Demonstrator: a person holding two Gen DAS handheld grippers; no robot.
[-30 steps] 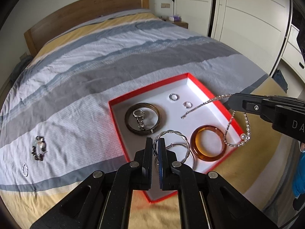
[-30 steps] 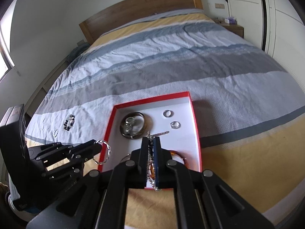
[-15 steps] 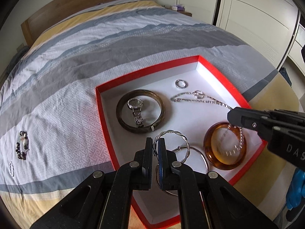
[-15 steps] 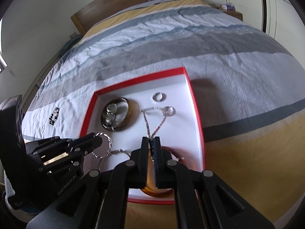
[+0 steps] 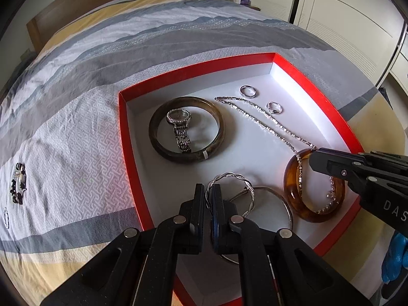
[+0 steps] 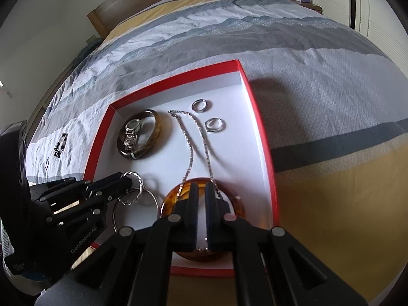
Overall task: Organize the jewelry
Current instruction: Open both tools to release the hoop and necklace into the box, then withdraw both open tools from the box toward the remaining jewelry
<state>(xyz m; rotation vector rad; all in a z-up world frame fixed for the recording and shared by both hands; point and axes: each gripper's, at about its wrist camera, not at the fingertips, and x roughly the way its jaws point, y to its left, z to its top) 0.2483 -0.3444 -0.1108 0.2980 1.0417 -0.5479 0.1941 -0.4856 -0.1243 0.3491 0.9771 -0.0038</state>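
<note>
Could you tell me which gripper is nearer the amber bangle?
Right. The right gripper hovers directly over the amber bangle; the left gripper is beside it, holding the twisted bracelet.

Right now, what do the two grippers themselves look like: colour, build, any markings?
Both are matte black plastic with flat, parallel fingers and round silver pivot screws. The left gripper has blue finger pads and white "GenRobot.AI" lettering on its body. The right gripper shows white letters "DAS", cut off. No cables or sleeves are visible.
</note>
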